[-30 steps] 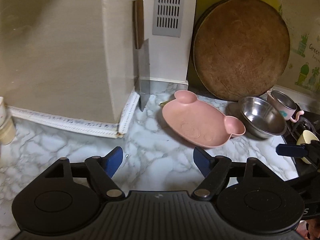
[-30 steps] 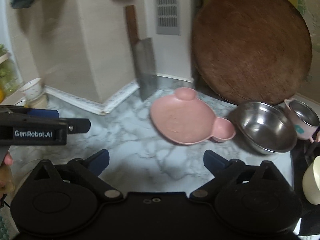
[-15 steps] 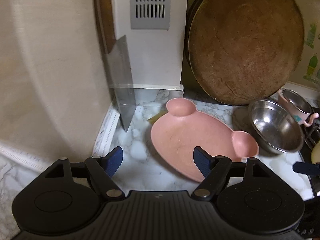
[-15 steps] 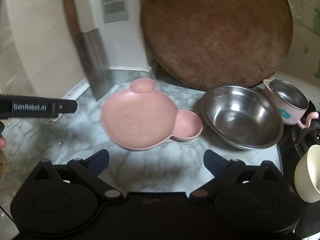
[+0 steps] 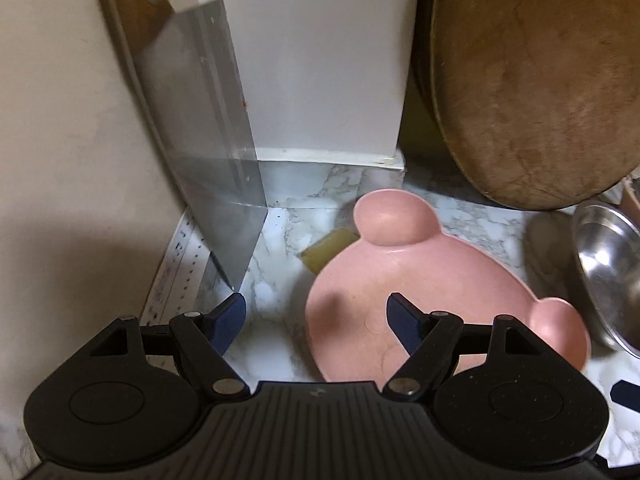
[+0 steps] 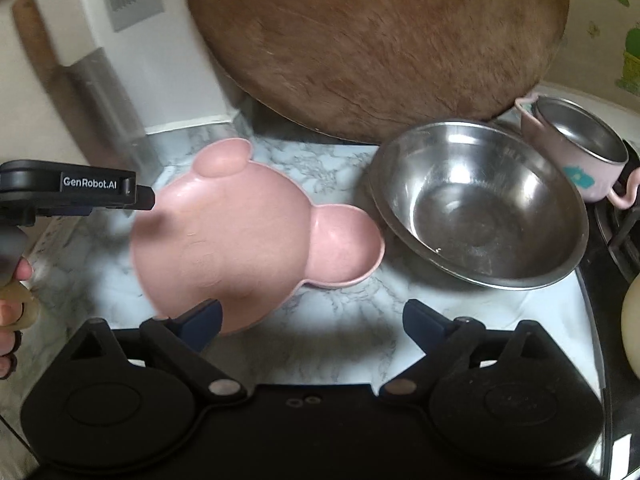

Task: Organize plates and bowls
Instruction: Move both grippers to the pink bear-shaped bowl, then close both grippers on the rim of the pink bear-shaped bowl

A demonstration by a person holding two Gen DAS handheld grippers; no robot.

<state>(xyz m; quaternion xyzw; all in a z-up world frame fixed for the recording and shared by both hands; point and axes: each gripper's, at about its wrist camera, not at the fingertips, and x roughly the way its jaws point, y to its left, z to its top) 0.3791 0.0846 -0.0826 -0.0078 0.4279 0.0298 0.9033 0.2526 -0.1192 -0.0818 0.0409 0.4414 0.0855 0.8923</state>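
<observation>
Both grippers have closed in on the plate [image 5: 420, 280]; left gripper [image 5: 316, 318], jaws wide, straddles its left rim, nearer than the equally wide right gripper [image 6: 312, 318].

The left wrist view looks low and close along its gripper [image 5: 316, 316] toward the worktop's [image 5: 280, 344] back left corner. The right wrist view sits higher and farther right, facing the back wall. Both share the pink plate [image 5: 408, 280] [image 6: 240, 236], steel bowl [image 5: 608, 264] [image 6: 480, 200] and round board [image 5: 536, 80] [image 6: 376, 40].
</observation>
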